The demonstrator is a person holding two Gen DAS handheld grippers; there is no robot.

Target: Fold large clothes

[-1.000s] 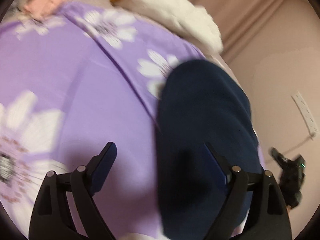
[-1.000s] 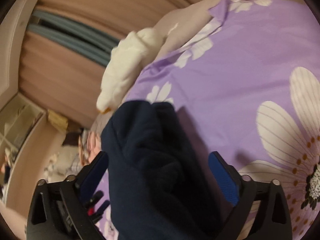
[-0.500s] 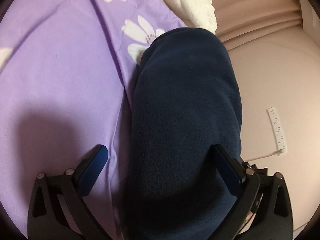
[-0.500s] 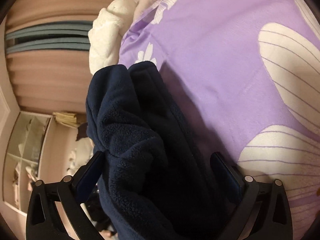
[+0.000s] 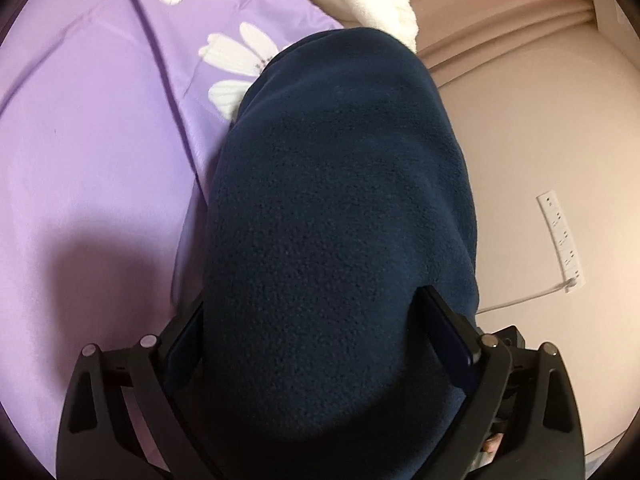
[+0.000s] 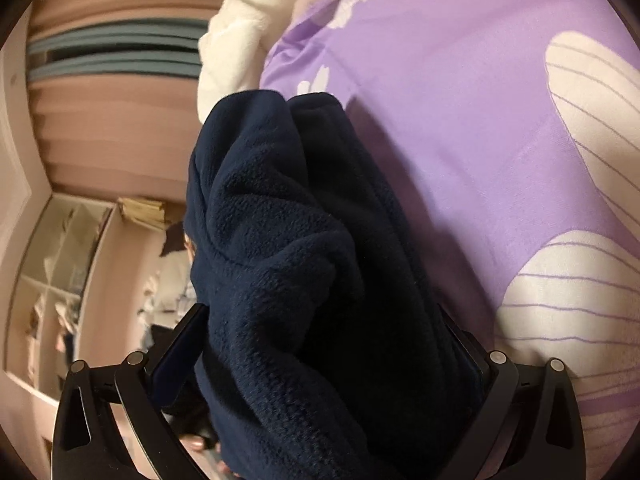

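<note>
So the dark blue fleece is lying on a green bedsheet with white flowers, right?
Not green. The left wrist view shows the dark blue fleece on a purple bedsheet with white flowers; the right wrist view shows the same.

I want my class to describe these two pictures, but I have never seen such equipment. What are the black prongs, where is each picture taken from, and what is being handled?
No robot here: a person holds a two-finger gripper in each hand, and each carries a wide-angle camera looking forward along its fingers. The black prongs at the bottom of each picture are those fingers. One picture looks along the left gripper, the other along the right gripper.

The surface is a purple bed cover printed with white flowers. On it lies a bundled navy fleece garment, the thing to be folded. It fills the gap between both pairs of fingers and touches the pads. The left jaws have just been closing slightly. Whether either gripper truly clamps the fleece, I cannot tell.

Beyond lie a white fluffy item and a power strip.
</note>
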